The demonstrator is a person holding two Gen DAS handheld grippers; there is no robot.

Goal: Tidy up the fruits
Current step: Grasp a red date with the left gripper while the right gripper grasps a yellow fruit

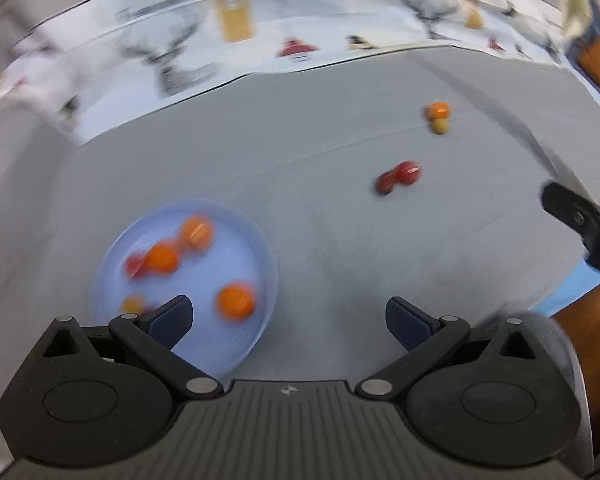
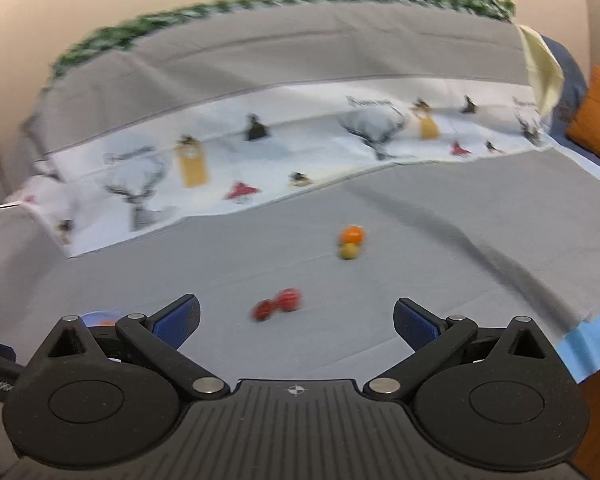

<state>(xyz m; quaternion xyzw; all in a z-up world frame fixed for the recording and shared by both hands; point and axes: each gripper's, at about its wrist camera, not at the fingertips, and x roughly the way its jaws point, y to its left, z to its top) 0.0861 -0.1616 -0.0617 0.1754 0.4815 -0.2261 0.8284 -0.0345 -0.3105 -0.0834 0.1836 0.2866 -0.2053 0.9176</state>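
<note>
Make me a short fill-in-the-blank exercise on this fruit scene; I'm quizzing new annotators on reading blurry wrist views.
1. The light blue bowl holds ____ orange fruits, besides smaller red and yellowish ones.
2. Out on the grey cloth, the two red fruits lie ____ each other.
3. The orange fruit outside the bowl touches a ____ fruit.
4. The left gripper and the right gripper both have their jaws ____.

Missing words: three; touching; yellowish; open

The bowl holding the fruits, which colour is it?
Pale blue bowl; the left wrist view shows it best.
</note>
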